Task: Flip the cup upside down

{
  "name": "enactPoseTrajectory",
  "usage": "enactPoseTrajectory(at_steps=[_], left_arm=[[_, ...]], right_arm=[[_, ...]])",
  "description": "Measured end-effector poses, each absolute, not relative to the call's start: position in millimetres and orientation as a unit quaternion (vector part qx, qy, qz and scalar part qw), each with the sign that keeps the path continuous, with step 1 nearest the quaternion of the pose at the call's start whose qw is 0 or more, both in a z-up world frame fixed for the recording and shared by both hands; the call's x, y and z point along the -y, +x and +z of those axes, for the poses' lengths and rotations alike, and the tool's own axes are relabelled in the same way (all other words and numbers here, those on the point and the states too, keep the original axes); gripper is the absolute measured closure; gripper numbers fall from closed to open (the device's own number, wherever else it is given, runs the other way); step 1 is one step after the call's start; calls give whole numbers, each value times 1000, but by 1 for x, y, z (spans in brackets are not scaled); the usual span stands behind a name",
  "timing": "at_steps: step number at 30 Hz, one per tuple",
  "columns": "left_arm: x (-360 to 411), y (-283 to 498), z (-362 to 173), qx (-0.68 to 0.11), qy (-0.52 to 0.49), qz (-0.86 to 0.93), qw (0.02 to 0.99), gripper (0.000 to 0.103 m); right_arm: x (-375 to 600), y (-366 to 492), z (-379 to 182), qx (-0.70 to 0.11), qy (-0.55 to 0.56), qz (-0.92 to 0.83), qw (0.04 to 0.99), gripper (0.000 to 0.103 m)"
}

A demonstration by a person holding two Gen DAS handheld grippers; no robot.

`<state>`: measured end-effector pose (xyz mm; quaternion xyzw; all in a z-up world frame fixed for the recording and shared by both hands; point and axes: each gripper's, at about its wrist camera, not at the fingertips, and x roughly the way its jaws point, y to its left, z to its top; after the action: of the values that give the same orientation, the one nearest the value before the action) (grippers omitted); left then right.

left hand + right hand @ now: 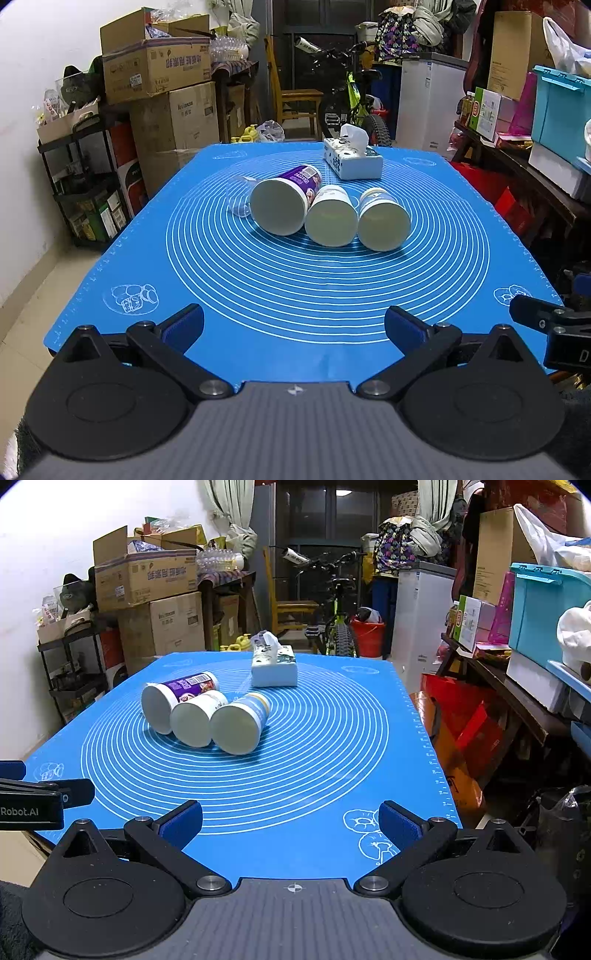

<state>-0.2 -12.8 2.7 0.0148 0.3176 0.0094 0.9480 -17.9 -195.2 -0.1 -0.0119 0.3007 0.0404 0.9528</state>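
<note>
**Nothing flipped yet, all cups lying down**

Nearest the lens: left gripper (293, 328), jaws spread wide and released, gripping nothing, hovering over the near edge of the blue mat (258, 314) on the desk. Well short of the cups.

Scanning left to right across the middle of the mat: clear plastic cup (240, 197) on its side, partly tucked behind the next one. Then purple-labelled cup (282, 203), biggest of the row, lying down with its wide end toward the camera. Touching it, plain white cup (330, 218), also on its side. Just beside that, blue-and-white cup (382, 221), same pose. Behind the row, tissue box (352, 158), near but apart.

Over on the right: right gripper (291, 825), jaws likewise parked wide apart, clasping nothing, over the near right part of the mat.

Verdict on progress: barely at the start line. No cup standing mouth-down, none lifted, none even touched. Whole job left, by the look of it: reach in, grasp a cup, turn it over, set it down on its rim.
</note>
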Motion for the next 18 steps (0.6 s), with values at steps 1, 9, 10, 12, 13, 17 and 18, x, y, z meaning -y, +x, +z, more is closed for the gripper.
enactPoseTrajectory(at_steps=[1,9,10,12,13,17,18], left_arm=[[13,0,2,-318,16,10,948,1],[13,1,1,-319,18,11,947,1],[13,0,1,-319,19,12,947,0],[13,0,0,-319,21,14,947,1],[13,0,0,-319,21,14,947,0],[13,0,-1,-320,21,14,947,1],[13,0,-1,-321,21,13,947,1]], right_arm=[[196,-18,1,-302,-12,41,952,2],[194,-19,0,-303,-14,43,952,2],[194,-19,0,-303,-14,42,952,2],[194,-19,0,-303,-15,42,952,2],[194,-19,0,-303,-14,42,952,2],[194,-19,0,-303,-14,43,952,2],[194,-19,0,-302,-15,43,952,2]])
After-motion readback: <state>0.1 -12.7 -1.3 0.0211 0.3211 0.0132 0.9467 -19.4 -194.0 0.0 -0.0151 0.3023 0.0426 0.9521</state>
